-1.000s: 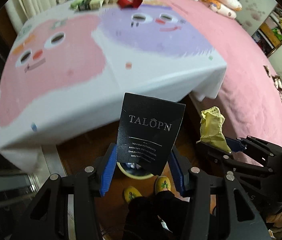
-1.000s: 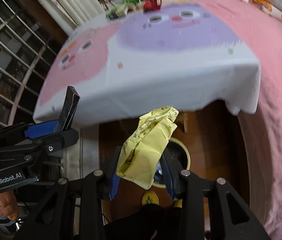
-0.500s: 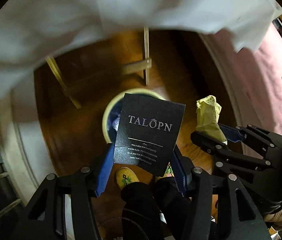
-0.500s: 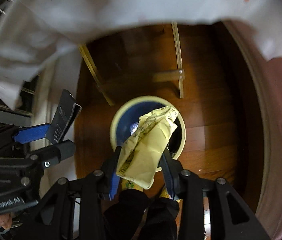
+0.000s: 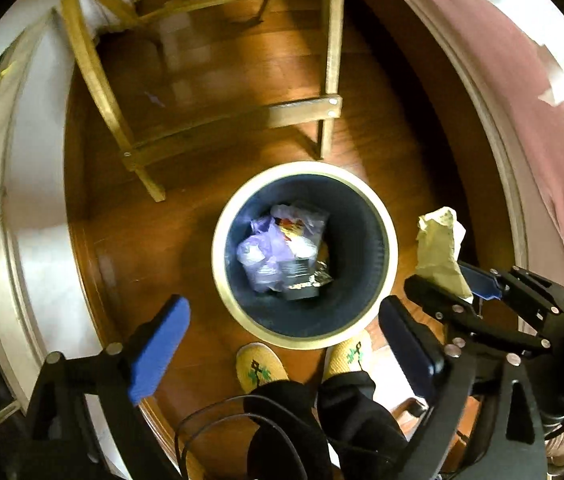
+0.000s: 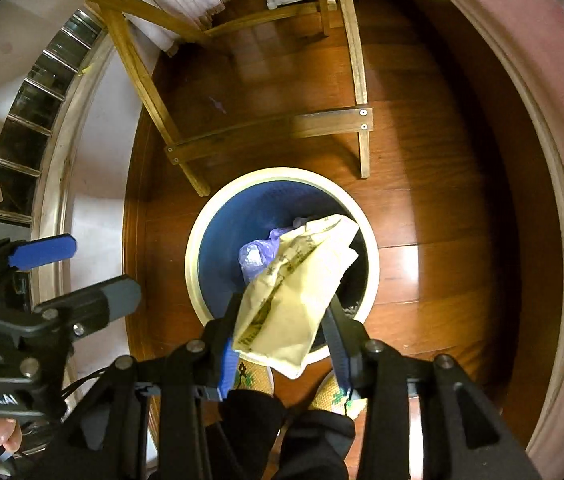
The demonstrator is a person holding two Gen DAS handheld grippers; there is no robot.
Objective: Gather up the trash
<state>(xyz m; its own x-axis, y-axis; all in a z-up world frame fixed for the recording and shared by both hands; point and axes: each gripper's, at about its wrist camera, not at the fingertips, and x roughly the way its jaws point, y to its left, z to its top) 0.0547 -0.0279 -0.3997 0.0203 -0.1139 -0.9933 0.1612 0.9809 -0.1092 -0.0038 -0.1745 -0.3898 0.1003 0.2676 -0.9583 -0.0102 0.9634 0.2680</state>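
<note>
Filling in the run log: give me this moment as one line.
left gripper: opening, empty | right gripper: opening, crumpled yellow paper wrapper between fingers | round blue bin: below both, holds trash

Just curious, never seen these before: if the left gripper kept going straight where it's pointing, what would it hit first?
Probably the trash bin: the left gripper, jaws opening and empty, points down near its rim, toward the trash inside.

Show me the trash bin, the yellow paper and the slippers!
trash bin [image 5: 390,240], left wrist view, cream rim.
yellow paper [image 6: 298,292], right wrist view, middle of the crumpled sheet.
slippers [image 5: 259,370], left wrist view, toe of one.
</note>
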